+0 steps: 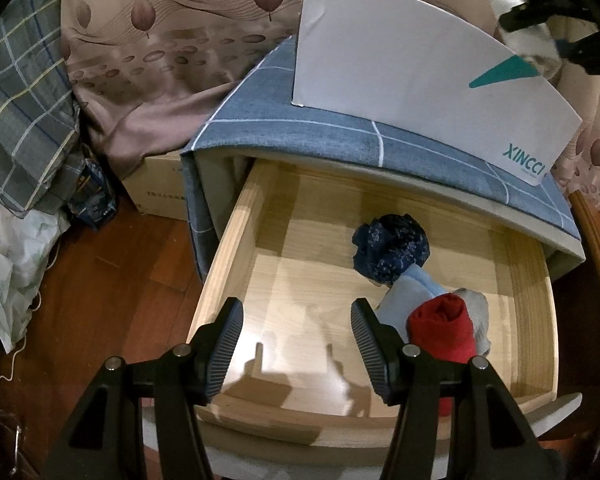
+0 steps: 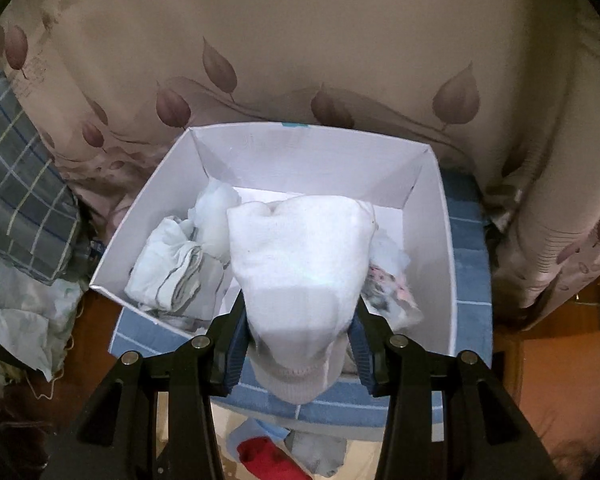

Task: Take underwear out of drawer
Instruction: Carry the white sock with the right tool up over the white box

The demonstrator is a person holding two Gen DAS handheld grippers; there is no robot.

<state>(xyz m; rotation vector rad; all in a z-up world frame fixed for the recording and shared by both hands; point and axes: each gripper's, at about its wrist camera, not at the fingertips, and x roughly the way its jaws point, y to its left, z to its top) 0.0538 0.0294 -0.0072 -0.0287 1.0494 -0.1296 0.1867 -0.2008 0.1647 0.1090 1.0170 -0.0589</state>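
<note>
white underwear bunched, held over box

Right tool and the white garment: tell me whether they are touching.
Touching. The right wrist view shows the white garment squeezed between both pads of the right tool, held above the white box.

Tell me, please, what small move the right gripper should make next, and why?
Probably open the right gripper: it holds the white rolled garment above the white box, where other folded garments already lie.
</note>
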